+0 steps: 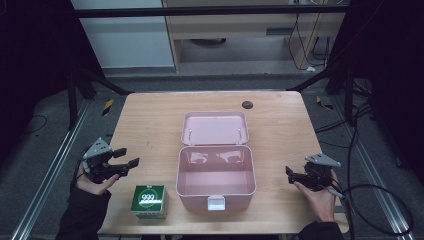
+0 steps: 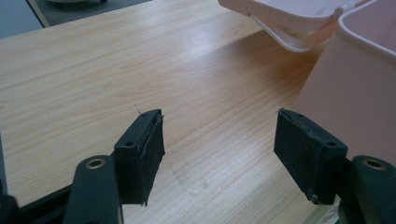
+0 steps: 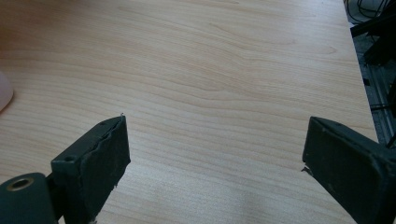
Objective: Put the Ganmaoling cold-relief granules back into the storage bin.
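Two grippers are held over a wooden table (image 1: 150, 125), one at each side of an open pink box (image 1: 216, 175). The left gripper (image 1: 126, 157) sits near the table's left edge, its jaws spread apart with bare wood between them — nothing gripped. In the left gripper view the jaws frame plain tabletop, with the pink box's wall (image 2: 355, 93) close on the right and its lid (image 2: 289, 18) beyond. The right gripper (image 1: 290, 173) is held near the right edge, jaws likewise apart and empty; the right gripper view shows wood grain between them and a sliver of pink at the far left.

The pink box stands at the table's centre, cavity empty as far as can be seen, its lid folded back flat behind it and a white latch (image 1: 216, 203) on the front wall.

A green carton (image 1: 149, 201) marked 999 stands upright near the front edge, just left of the box and just in front of the left gripper — apart from both. Nothing lies between the left gripper and the carton.

A dark round cap (image 1: 247, 104) is set in the table near the far edge. Cables (image 1: 380, 200) trail on the floor to the right.
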A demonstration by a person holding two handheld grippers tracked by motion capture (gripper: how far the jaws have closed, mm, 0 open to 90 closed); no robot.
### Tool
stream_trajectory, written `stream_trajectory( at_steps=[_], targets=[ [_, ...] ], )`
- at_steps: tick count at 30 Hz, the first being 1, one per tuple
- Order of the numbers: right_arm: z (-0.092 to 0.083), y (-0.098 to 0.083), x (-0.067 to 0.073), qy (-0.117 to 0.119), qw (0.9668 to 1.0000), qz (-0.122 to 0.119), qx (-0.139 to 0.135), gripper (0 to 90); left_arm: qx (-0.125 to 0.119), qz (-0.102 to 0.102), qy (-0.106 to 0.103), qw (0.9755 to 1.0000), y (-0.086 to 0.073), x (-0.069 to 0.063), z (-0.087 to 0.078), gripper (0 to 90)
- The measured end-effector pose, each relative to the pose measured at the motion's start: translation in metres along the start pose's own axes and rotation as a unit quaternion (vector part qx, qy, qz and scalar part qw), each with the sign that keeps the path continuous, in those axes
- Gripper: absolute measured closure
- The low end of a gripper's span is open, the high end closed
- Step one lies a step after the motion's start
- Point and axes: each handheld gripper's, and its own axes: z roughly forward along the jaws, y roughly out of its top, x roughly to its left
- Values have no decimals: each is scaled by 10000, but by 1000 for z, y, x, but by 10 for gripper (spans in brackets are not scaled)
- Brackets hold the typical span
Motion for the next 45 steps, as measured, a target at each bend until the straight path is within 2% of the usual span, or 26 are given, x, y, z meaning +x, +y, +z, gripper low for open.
stream_trajectory(
  at_steps=[1,8,11,13,18,21,22,23,24,25,26,27,30,31,35,36,37,39,44,45],
  targets=[
    [0,0,0,-6,10000,2,-13,76,0,0,0,10000,0,0,0,326],
    [-1,0,0,-1,10000,28,-25,75,291,348,-253,9986,12,-2,-17,301],
    [-1,0,0,-1,10000,30,-39,76,371,469,-279,9978,16,-4,-20,294],
    [-1,0,0,7,10000,32,-43,76,533,669,-357,9957,20,-7,-23,284],
    [0,0,1,-5,10000,-3,-5,74,659,805,-506,9933,24,-10,-24,261],
    [1,-1,1,-15,10000,-39,21,72,790,977,-662,9899,28,-13,-24,242],
    [1,-1,1,-22,10000,-45,25,72,790,977,-662,9899,28,-13,-24,235],
    [1,-1,1,-17,10000,-46,30,72,876,1078,-762,9874,30,-14,-24,232],
    [1,-1,1,-17,10000,-46,30,72,876,1078,-762,9874,30,-14,-24,230],
    [1,-1,1,-12,10000,-39,37,71,926,1133,-800,9860,30,-16,-24,230],
    [1,-1,1,-6,10000,-48,47,70,1002,1221,-881,9835,32,-17,-24,223],
    [1,-1,1,-6,10000,-48,47,70,1002,1221,-881,9835,32,-17,-24,219],
    [2,-1,1,7,10000,-59,57,69,1196,1430,-997,9774,34,-22,-22,211],
    [2,-1,1,7,10000,-59,57,69,1196,1430,-997,9774,34,-22,-22,205],
    [3,-2,2,14,9999,-80,73,67,1394,1624,-1078,9709,36,-26,-19,195],
    [3,-2,2,14,9999,-80,73,67,1394,1624,-1078,9709,36,-26,-19,195],
    [3,-2,2,23,9999,-96,92,65,1470,1679,-1127,9683,37,-28,-18,189],
    [3,-2,1,22,9999,-104,102,63,1557,1734,-1185,9652,37,-29,-17,179],
    [3,-2,1,24,9999,-72,107,61,1813,1988,-1350,9536,38,-36,-14,146],
    [3,-2,1,29,9999,-66,106,61,1813,1988,-1350,9536,38,-36,-14,142]
  ],
)
